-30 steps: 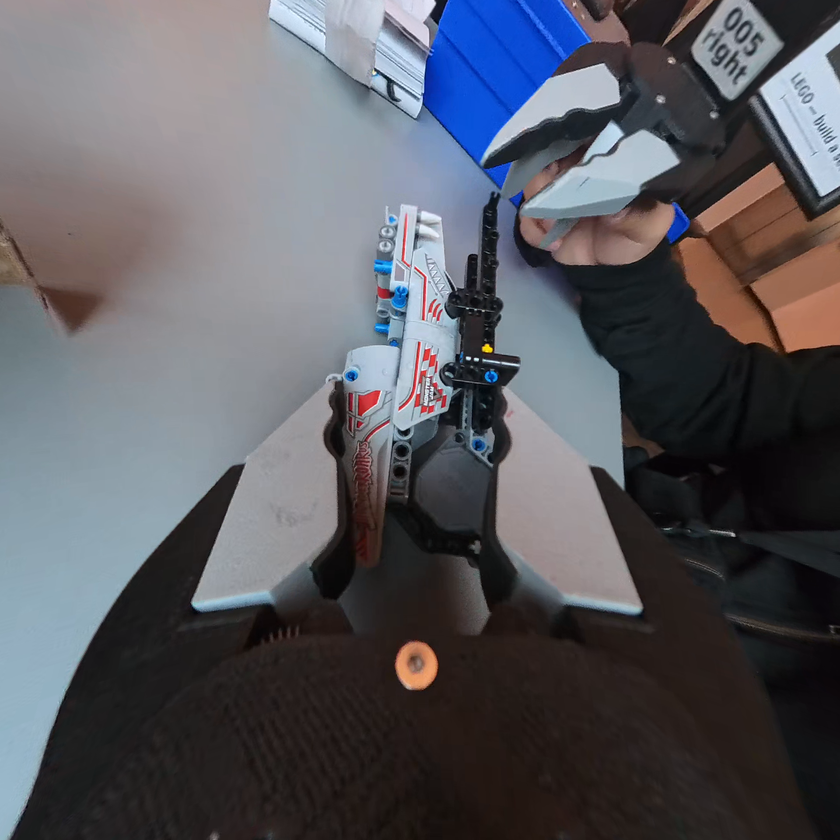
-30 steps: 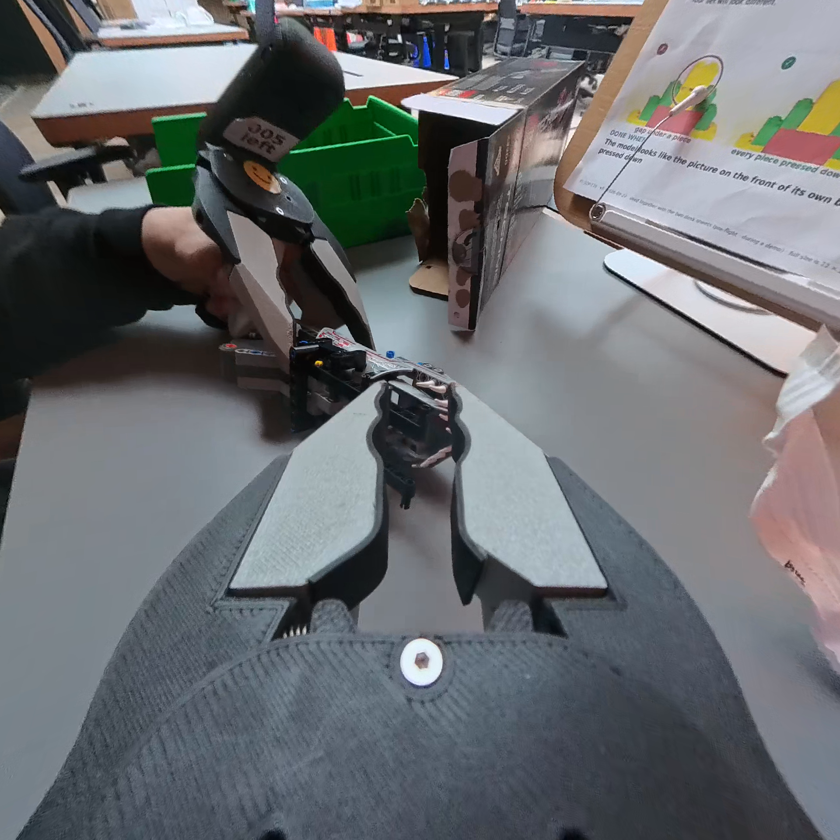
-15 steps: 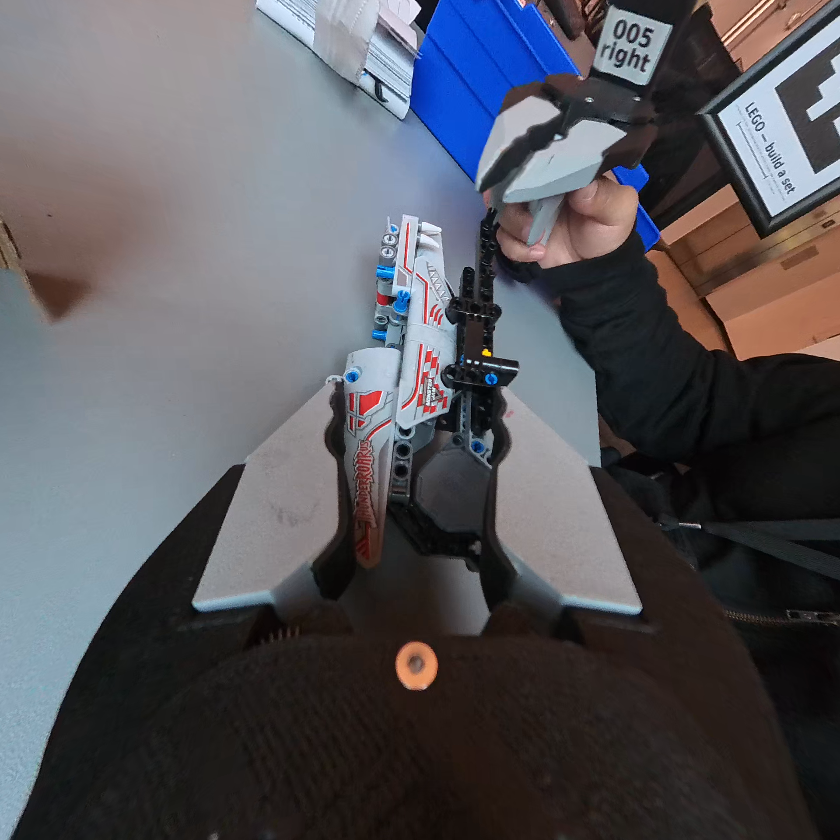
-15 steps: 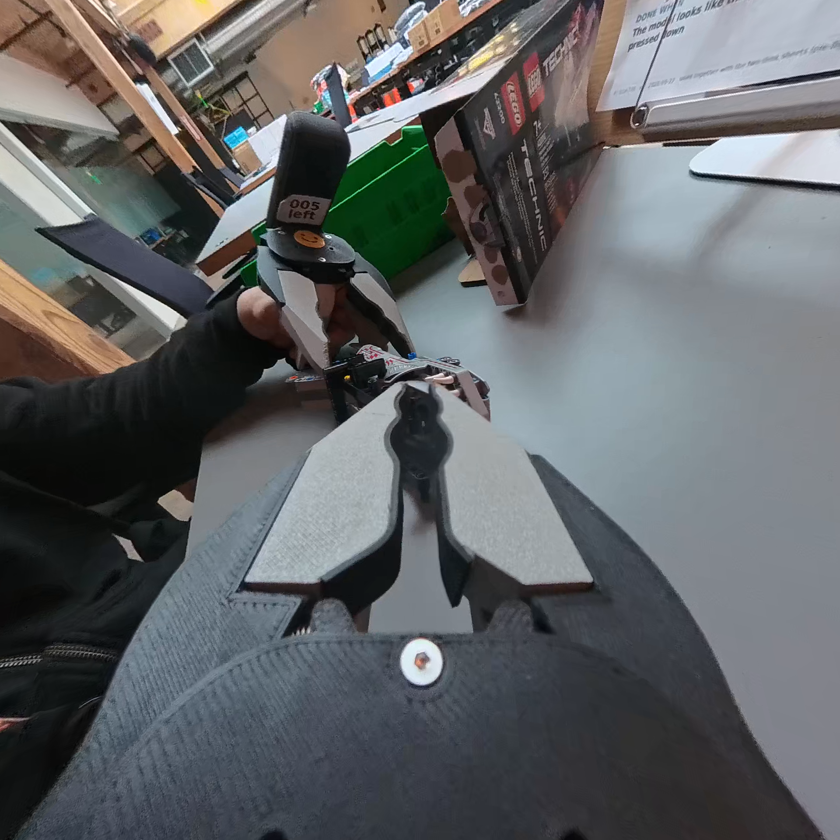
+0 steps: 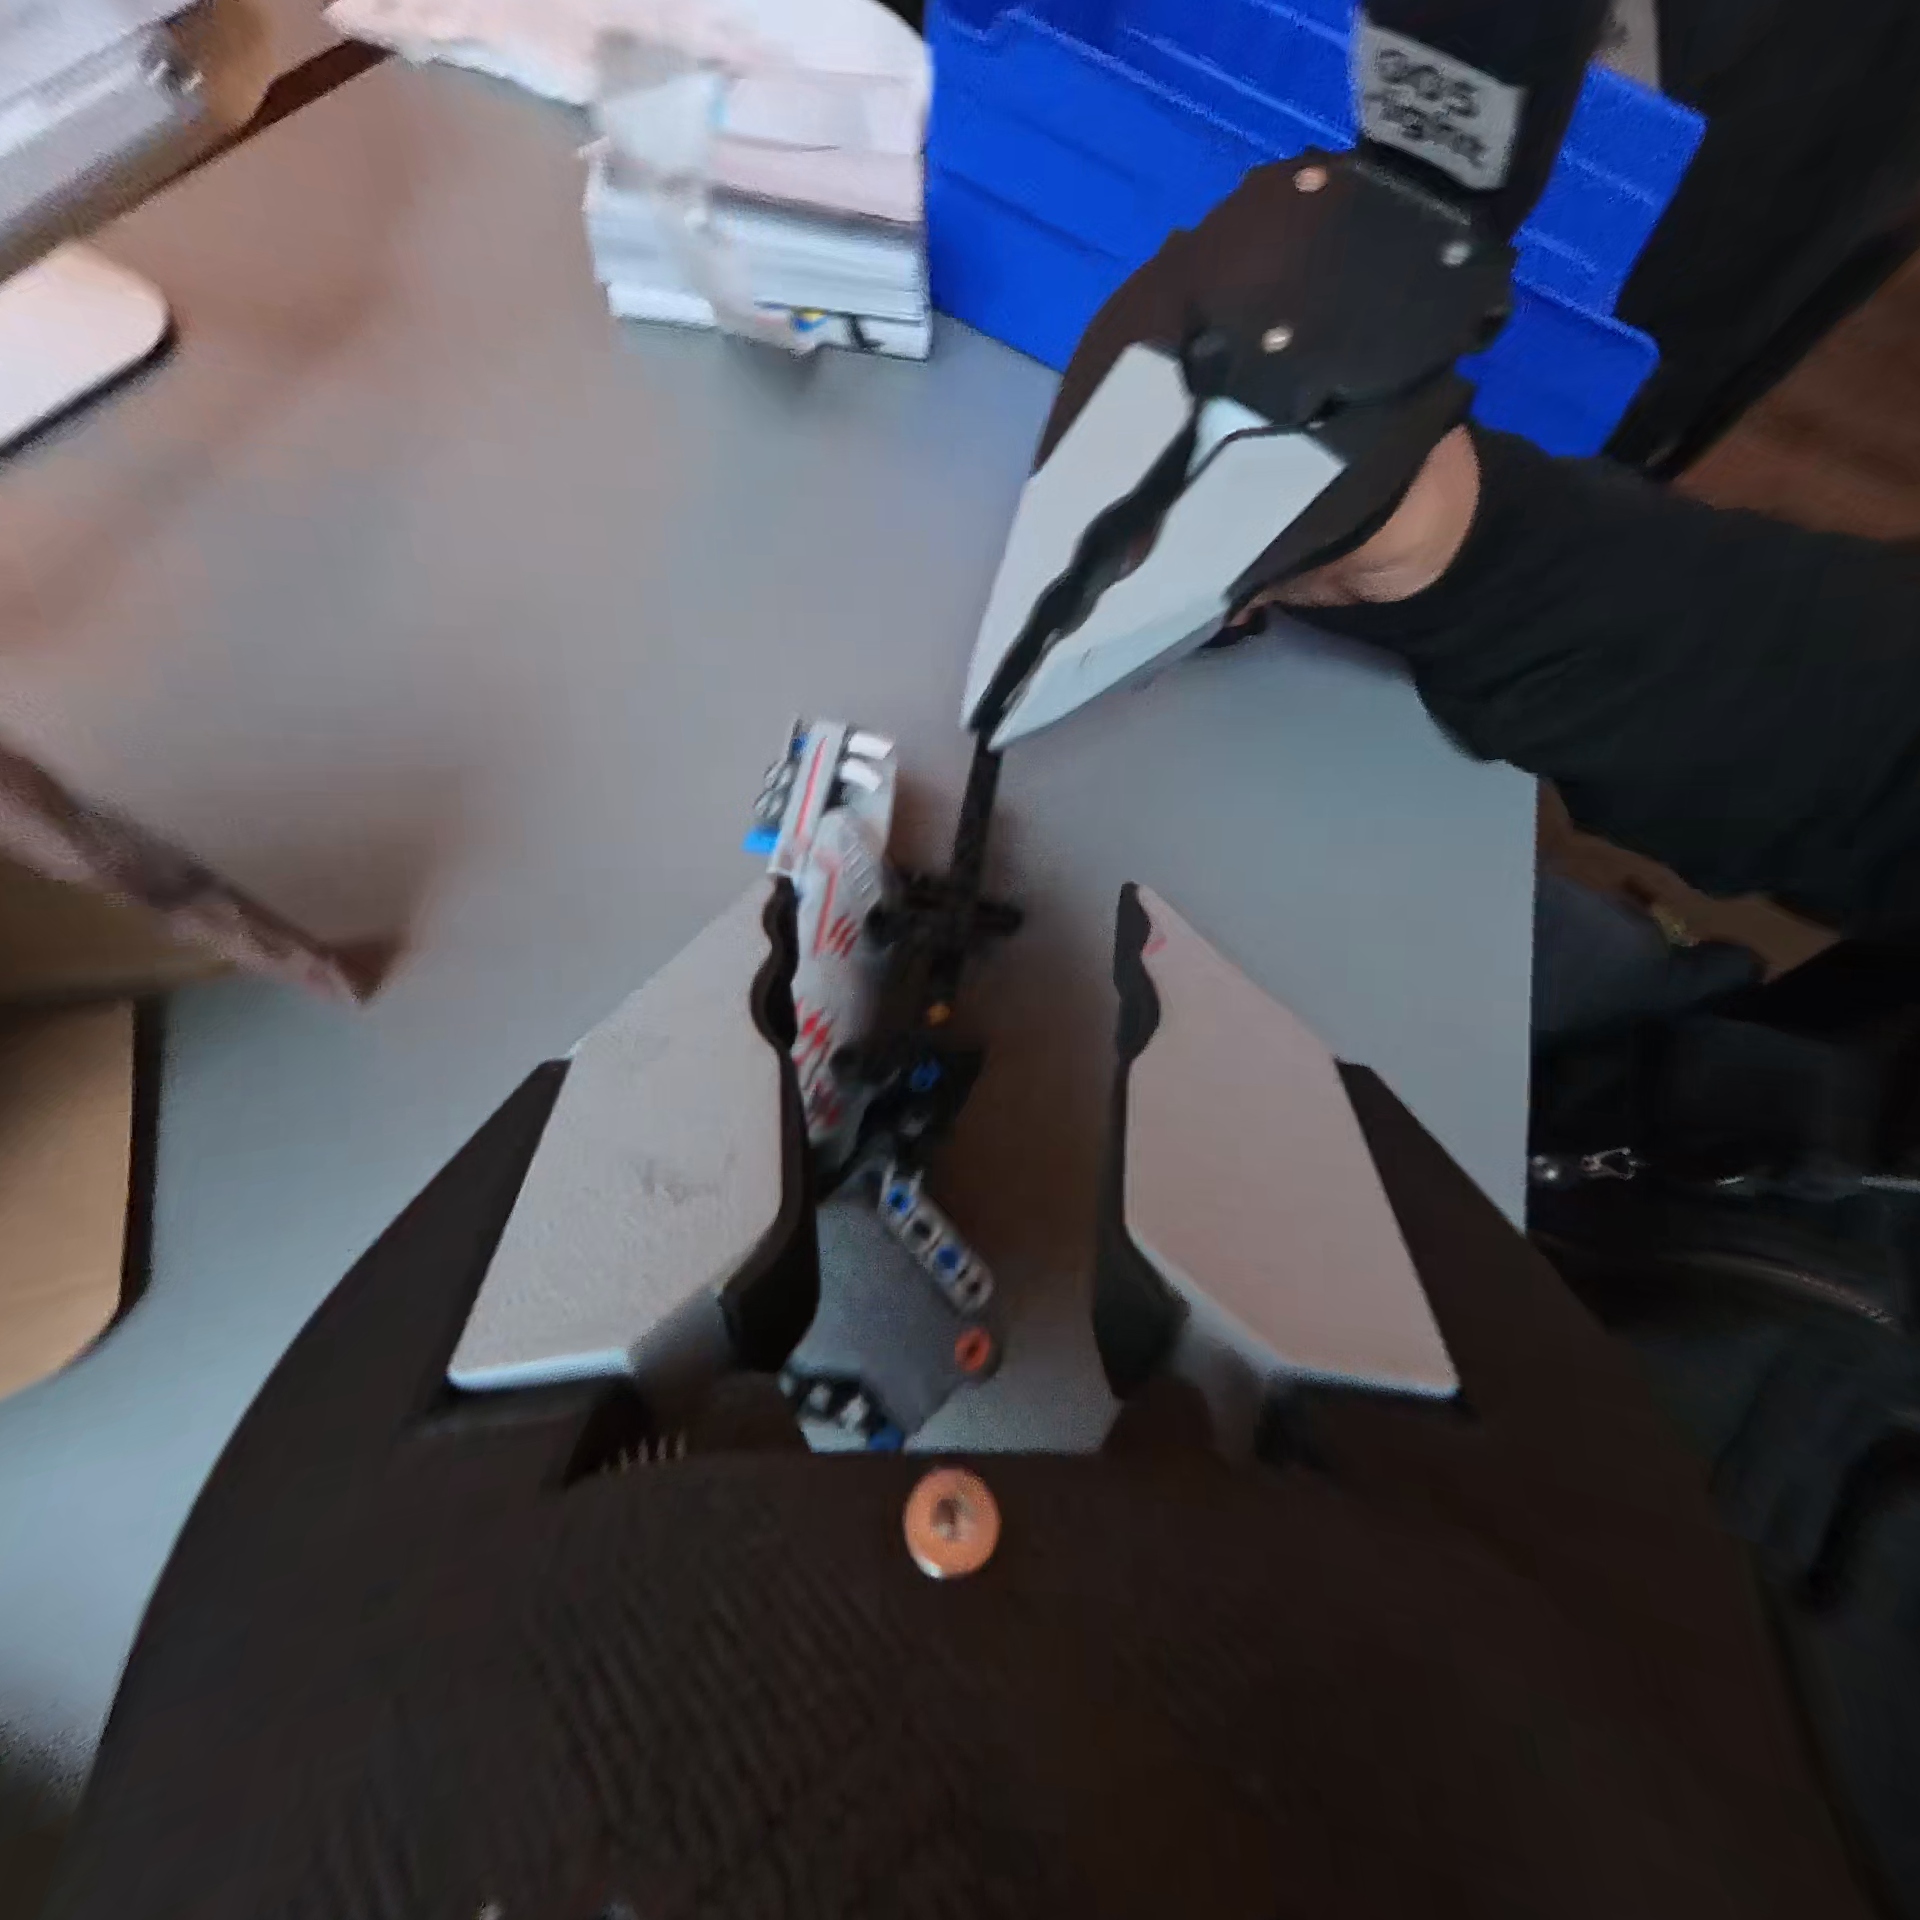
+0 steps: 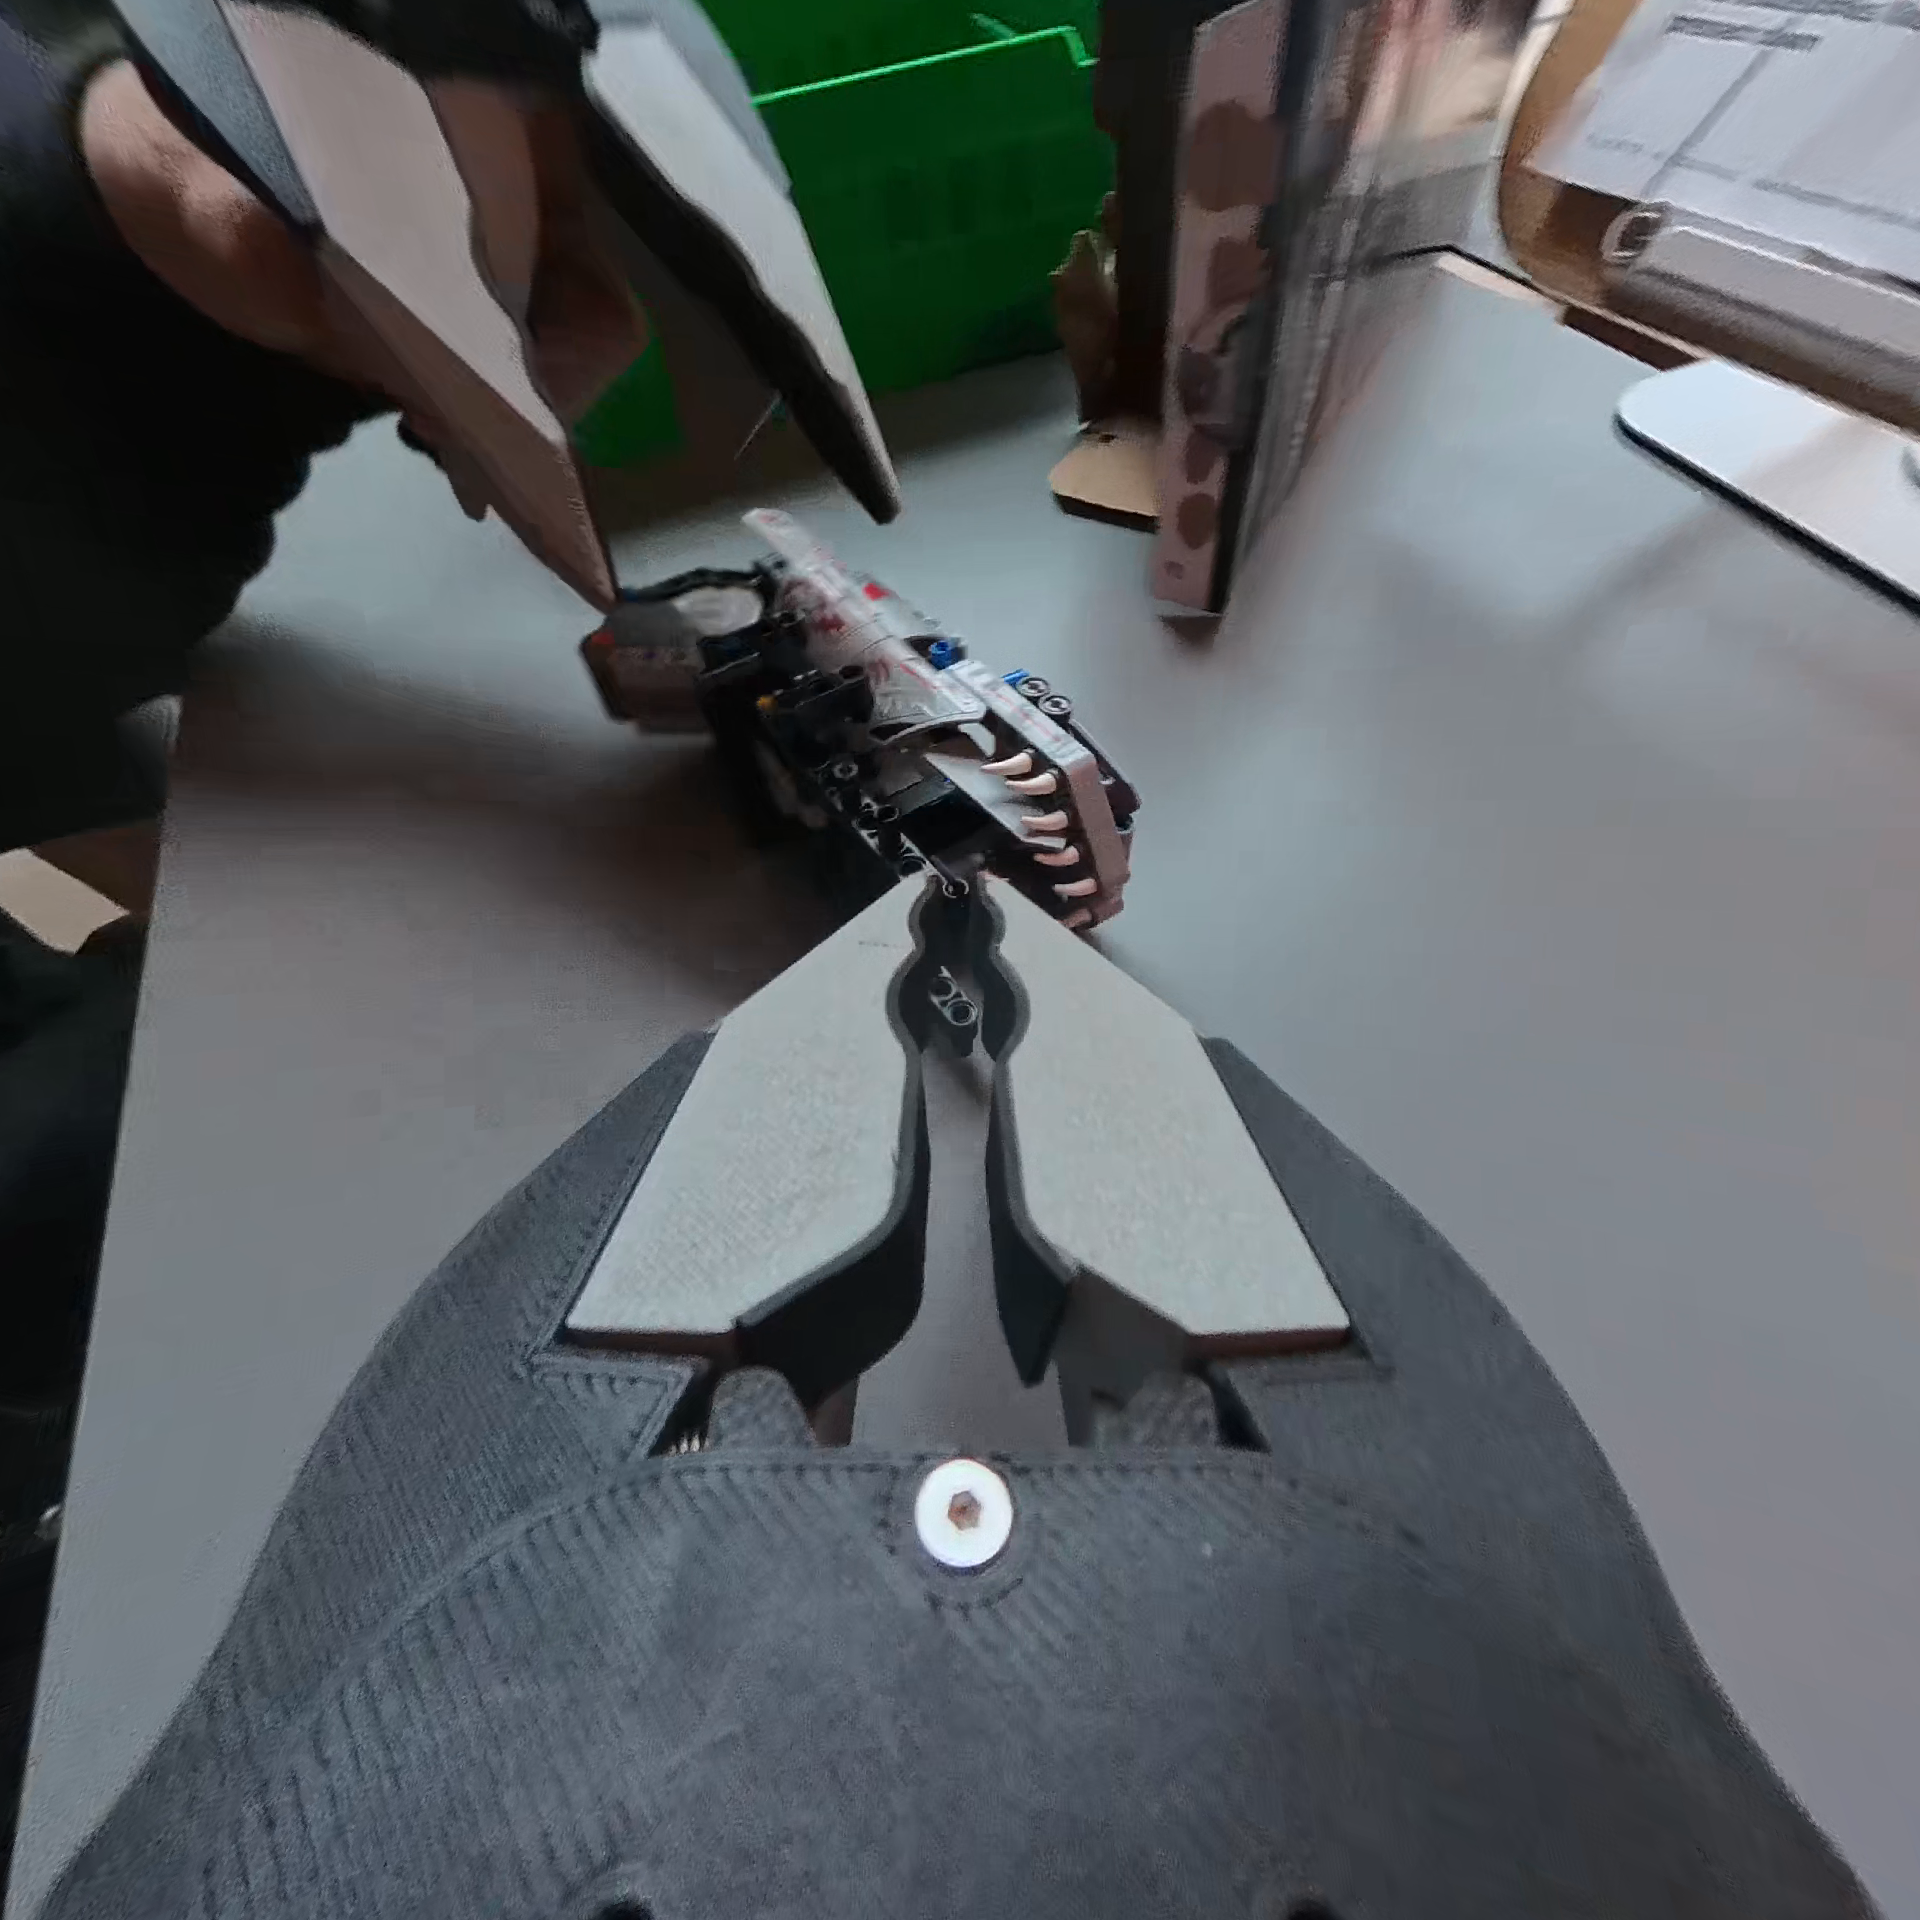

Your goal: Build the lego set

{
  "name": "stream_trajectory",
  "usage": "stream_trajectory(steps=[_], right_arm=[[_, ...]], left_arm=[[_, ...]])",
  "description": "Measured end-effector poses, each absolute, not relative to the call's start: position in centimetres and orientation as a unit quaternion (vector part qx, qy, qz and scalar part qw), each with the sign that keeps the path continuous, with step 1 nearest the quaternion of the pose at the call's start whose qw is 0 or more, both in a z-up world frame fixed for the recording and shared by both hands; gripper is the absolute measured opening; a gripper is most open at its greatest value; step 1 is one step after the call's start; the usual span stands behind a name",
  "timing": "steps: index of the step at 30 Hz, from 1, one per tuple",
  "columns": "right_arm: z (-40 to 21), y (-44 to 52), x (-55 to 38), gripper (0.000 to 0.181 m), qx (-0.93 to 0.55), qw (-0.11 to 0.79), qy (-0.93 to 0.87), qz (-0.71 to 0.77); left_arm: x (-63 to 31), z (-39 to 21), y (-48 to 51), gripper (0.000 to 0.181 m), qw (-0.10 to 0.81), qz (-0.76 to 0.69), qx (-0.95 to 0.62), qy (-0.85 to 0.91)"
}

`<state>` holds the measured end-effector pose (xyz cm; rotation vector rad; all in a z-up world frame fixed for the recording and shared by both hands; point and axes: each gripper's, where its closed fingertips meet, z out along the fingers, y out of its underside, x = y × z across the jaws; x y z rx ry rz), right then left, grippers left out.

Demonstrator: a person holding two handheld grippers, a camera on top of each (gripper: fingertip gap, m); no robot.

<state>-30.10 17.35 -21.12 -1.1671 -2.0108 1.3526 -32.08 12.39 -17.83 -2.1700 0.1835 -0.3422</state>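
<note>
A: What does the right gripper (image 6: 951,914) hold?

B: Its jaws are pinched together on the black perforated beam (image 6: 954,1003) projecting from the near end of the grey, red and black lego model (image 6: 894,748), which lies on the grey table (image 6: 1455,935).

A: And the left gripper (image 5: 945,914)?

B: Its jaws stand apart, straddling the model's far end without clamping it. A green bin (image 6: 935,187) stands beyond.

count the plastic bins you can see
2: a blue bin at top right of the left wrist view; a green bin at top centre of the right wrist view. Others may be hidden.
</note>
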Motion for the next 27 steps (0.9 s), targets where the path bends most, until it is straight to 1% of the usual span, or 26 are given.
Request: stream_trajectory(steps=[1, 3, 5, 7, 8, 9, 13, 14, 15, 19, 22, 23, 25, 26, 27], right_arm=[[-21.2, 16.8, -29.9, 0.000, -0.412, 0.223, -0.736, 0.489], [-21.3, 15.9, -29.7, 0.000, -0.394, 0.228, -0.747, 0.485], [-21.4, 15.4, -29.6, 0.000, -0.386, 0.231, -0.751, 0.484], [-21.4, 15.3, -29.5, 0.001, -0.382, 0.229, -0.751, 0.487], [-21.4, 15.1, -29.4, 0.000, -0.377, 0.223, -0.751, 0.494], [-21.4, 15.0, -29.3, 0.000, -0.375, 0.219, -0.751, 0.497], [-21.4, 14.9, -29.2, 0.001, -0.367, 0.209, -0.754, 0.503], [-21.4, 14.8, -29.1, 0.000, -0.365, 0.209, -0.756, 0.502], [-21.4, 14.8, -29.1, 0.000, -0.363, 0.209, -0.759, 0.498], [-21.2, 14.7, -29.2, 0.000, -0.371, 0.209, -0.758, 0.494], [-20.7, 14.7, -29.5, 0.000, -0.371, 0.217, -0.747, 0.507], [-20.0, 14.5, -29.5, 0.000, -0.362, 0.220, -0.738, 0.526], [-14.3, 14.0, -29.0, 0.000, -0.321, 0.219, -0.652, 0.651], [-13.8, 14.6, -29.5, 0.000, -0.329, 0.227, -0.643, 0.653], [-14.7, 15.5, -30.3, 0.000, -0.356, 0.231, -0.649, 0.632]], left_arm=[[-31.2, -18.0, 12.8, 0.056, 0.444, -0.120, -0.882, 0.099], [-30.2, -20.0, 13.4, 0.054, 0.395, -0.073, -0.904, 0.146], [-29.6, -22.3, 13.4, 0.041, 0.341, -0.047, -0.921, 0.185], [-30.1, -22.4, 13.9, 0.026, 0.341, -0.009, -0.919, 0.200], [-30.3, -22.5, 13.9, 0.017, 0.337, -0.008, -0.920, 0.201], [-30.1, -22.4, 13.9, 0.013, 0.339, -0.021, -0.918, 0.205], [-29.9, -22.5, 13.9, 0.013, 0.336, -0.028, -0.914, 0.224], [-29.6, -22.5, 13.8, 0.008, 0.331, -0.032, -0.913, 0.237], [-29.5, -22.5, 13.7, 0.006, 0.325, -0.035, -0.913, 0.242], [-29.5, -22.5, 13.5, 0.006, 0.310, -0.068, -0.920, 0.229], [-29.6, -22.3, 13.5, 0.006, 0.319, -0.080, -0.920, 0.215], [-29.6, -22.3, 13.5, 0.005, 0.319, -0.080, -0.920, 0.212], [-29.5, -22.9, 13.3, 0.006, 0.291, -0.049, -0.927, 0.231], [-29.1, -22.8, 13.7, 0.006, 0.295, -0.052, -0.926, 0.230], [-29.0, -22.8, 14.0, 0.006, 0.297, -0.058, -0.927, 0.219]])
